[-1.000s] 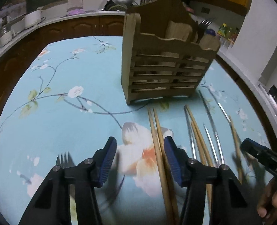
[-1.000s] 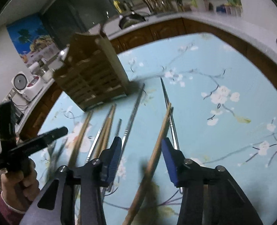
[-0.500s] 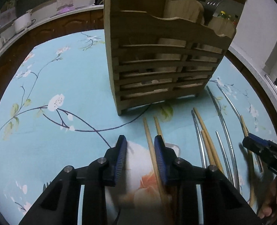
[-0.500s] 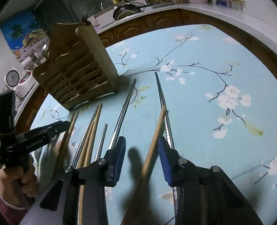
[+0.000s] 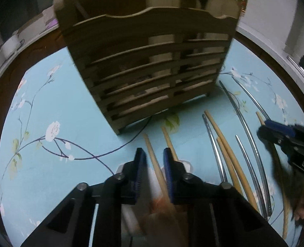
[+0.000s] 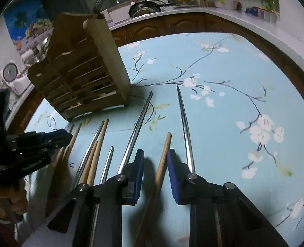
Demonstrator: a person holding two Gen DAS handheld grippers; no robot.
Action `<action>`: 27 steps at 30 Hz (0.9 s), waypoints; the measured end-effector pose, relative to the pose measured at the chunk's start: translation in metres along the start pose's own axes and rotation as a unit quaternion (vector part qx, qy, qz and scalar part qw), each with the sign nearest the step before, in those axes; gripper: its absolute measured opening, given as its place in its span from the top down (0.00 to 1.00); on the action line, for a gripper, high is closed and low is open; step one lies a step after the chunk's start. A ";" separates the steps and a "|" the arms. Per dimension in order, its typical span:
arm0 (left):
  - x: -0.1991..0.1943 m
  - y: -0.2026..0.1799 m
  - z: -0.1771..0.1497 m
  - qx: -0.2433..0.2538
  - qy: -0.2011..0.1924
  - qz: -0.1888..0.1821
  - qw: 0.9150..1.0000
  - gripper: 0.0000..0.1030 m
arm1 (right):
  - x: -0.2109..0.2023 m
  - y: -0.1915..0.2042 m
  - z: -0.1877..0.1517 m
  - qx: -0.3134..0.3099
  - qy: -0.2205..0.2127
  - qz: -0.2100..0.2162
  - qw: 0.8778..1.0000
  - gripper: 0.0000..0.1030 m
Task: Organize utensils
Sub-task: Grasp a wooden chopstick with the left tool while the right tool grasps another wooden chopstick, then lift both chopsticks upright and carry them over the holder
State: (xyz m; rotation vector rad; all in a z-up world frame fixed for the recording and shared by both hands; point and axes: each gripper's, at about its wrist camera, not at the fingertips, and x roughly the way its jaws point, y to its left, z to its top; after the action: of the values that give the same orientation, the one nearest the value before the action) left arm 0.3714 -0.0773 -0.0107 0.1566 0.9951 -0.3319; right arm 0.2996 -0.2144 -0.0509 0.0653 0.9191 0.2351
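A slatted wooden utensil holder (image 5: 147,61) stands on the blue floral tablecloth; it also shows in the right wrist view (image 6: 79,76). Several wooden and metal chopsticks lie in front of it. My left gripper (image 5: 153,154) is narrowly open, its blue pads on either side of a wooden chopstick (image 5: 153,160) that lies on the cloth. My right gripper (image 6: 155,156) is narrowly open around another wooden chopstick (image 6: 162,160), with a metal chopstick (image 6: 184,127) just to its right. Neither chopstick looks clamped.
More wooden chopsticks (image 5: 228,154) and metal chopsticks (image 5: 246,129) lie between the two grippers. A fork stands in the holder's back (image 6: 97,7). A counter with a pan (image 6: 145,8) and jars runs behind the table. Open tablecloth (image 6: 244,82) lies to the right.
Both grippers have narrowed from wide open. The left one has moved forward toward the holder and now straddles a wooden chopstick. The right one has settled lower around its chopstick.
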 end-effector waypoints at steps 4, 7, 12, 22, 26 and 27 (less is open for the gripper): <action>0.003 -0.006 -0.001 0.008 -0.007 -0.003 1.000 0.95 | 0.002 0.009 0.002 -0.034 -0.004 -0.032 0.999 0.91; 0.002 -0.005 -0.004 0.003 -0.009 -0.015 1.000 0.97 | -0.006 0.006 0.001 -0.014 -0.006 -0.001 1.000 0.94; -0.026 0.003 -0.016 -0.024 -0.038 -0.047 0.998 0.97 | -0.045 0.015 0.000 -0.011 -0.041 0.037 0.998 0.95; -0.136 0.025 -0.044 -0.057 -0.141 -0.103 0.983 0.97 | -0.121 0.029 0.003 -0.010 -0.112 0.070 0.991 0.95; -0.171 0.034 -0.057 -0.069 -0.168 -0.117 0.976 0.97 | -0.145 0.035 0.004 -0.012 -0.139 0.074 0.987 0.95; -0.177 0.036 -0.060 -0.071 -0.174 -0.119 0.975 0.97 | -0.150 0.036 0.005 -0.014 -0.144 0.075 0.987 0.95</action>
State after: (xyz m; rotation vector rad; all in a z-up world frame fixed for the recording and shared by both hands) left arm 0.2482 0.0088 0.1053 -0.1488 0.6859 -0.4883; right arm 0.2100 -0.2138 0.0752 0.1405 0.6223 0.3687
